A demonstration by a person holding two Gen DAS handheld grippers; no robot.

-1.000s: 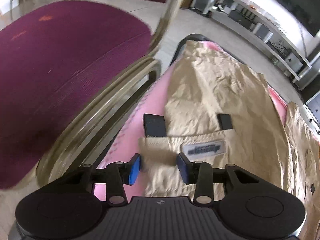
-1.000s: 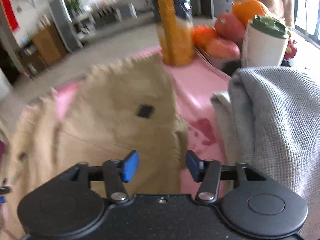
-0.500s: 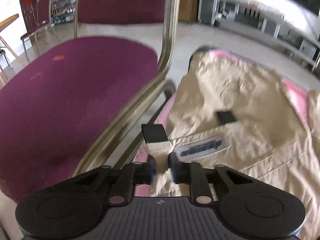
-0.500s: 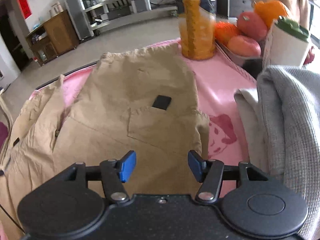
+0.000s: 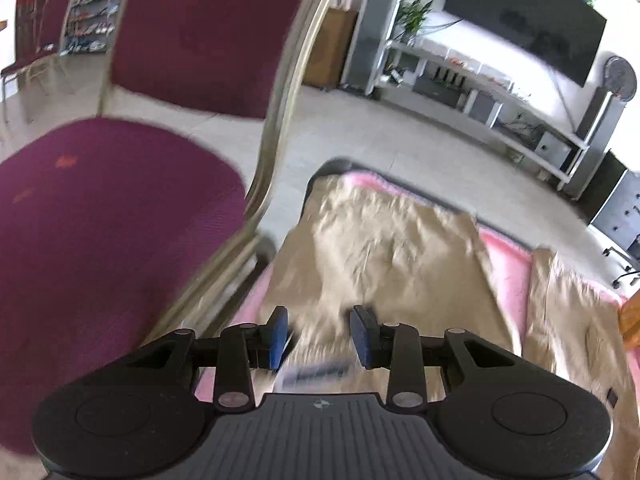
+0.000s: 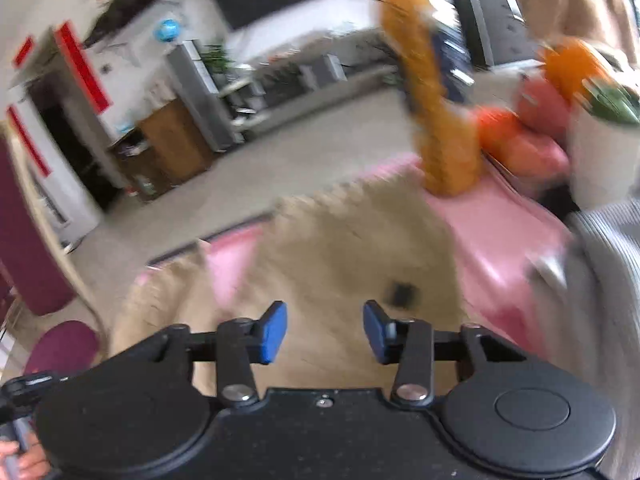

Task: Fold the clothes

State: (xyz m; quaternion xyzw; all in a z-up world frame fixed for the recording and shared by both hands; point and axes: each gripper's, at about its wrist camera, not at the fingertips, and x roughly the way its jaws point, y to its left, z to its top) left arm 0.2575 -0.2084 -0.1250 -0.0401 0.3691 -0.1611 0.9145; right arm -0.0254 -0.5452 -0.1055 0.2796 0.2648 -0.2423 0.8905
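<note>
Currently the left gripper [image 5: 320, 336] stands with its jaws apart. The garment [image 5: 392, 248] lies below the gap, and its label [image 5: 316, 372] shows just under the pads. Blur hides the pad faces, but no cloth appears pinched between them.

The right gripper [image 6: 325, 332] also stands with its jaws apart. They have just been closing, yet nothing sits between them, and the garment [image 6: 340, 248] is visible only beneath the gap. Neither tool carries a load.

The garment is khaki and lies spread on the pink cover [image 5: 508, 256] of the table, with the waist end nearest the grippers. A dark patch [image 6: 402, 294] marks one half. The two legs run away from the grippers and lie apart, with a strip of pink cover showing between them. No layer is seen doubled over another.

Judgement: the fold has not begun or is at its first step. The legs remain to be laid together, and the length remains to be folded over.

A grey cloth [image 6: 612, 264] rests at the right edge of the cover. Its state, folded or not, cannot be told.

Beyond the garment, a bottle [image 6: 436, 128], fruit [image 6: 536, 120] and a cup [image 6: 596, 160] stand on the far right of the table, clear of the working area. A chair [image 5: 100, 220] stands just beside the left edge.
</note>
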